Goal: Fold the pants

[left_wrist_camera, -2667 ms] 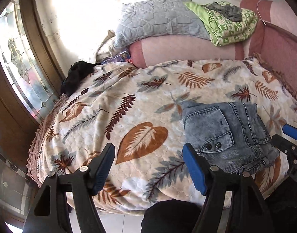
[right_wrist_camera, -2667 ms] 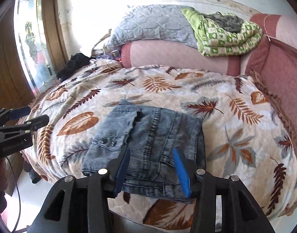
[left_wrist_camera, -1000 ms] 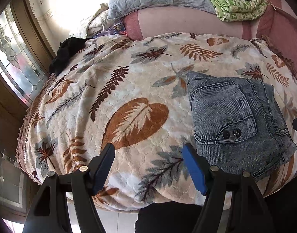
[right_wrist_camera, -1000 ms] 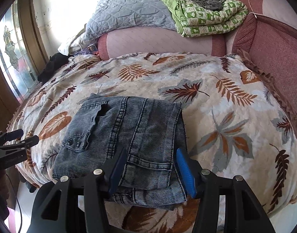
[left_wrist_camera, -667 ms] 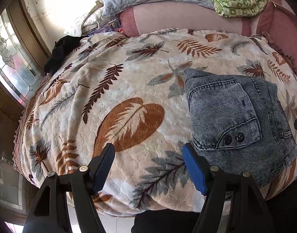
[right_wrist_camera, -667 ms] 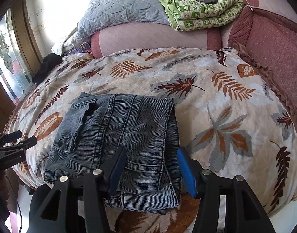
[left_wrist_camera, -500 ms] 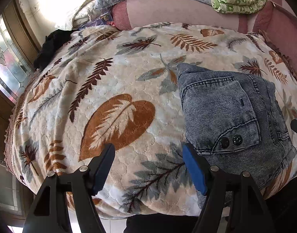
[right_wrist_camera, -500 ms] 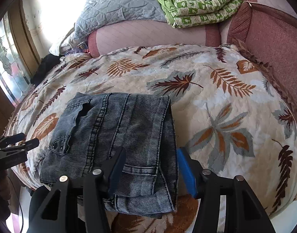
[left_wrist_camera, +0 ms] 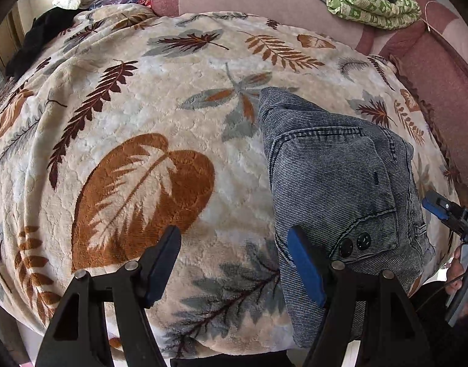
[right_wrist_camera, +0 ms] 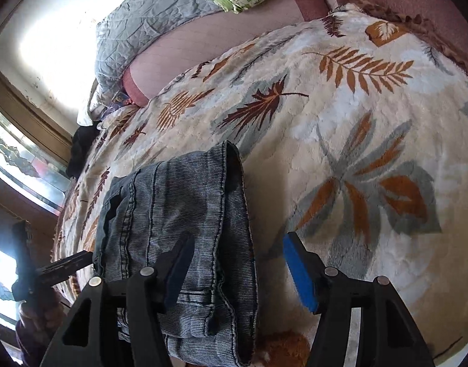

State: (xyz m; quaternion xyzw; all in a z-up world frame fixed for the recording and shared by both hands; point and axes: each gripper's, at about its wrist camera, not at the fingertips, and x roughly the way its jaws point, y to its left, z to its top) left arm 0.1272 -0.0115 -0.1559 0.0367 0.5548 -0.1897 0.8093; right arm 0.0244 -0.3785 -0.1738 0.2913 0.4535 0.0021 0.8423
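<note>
Both sets of jaws stand apart and hold nothing. The left gripper [left_wrist_camera: 234, 260] hovers over bare blanket with its right finger just at the left edge of the pants [left_wrist_camera: 341, 183]; the right gripper [right_wrist_camera: 237, 269] straddles the pants' right edge, one finger above the denim, the other above the blanket [right_wrist_camera: 371, 128].

The pants lie as a compact folded bundle at the near edge of the bed, pocket and two buttons facing up, layered hems showing on the right side. The fold looks finished or nearly so, though how even the lower layers are is hard to judge from here.

To finish well, press and square the bundle rather than grip it: any pinch on the top layer alone would likely peel it open. Keep the stack from sliding off the blanket's near edge.
</note>
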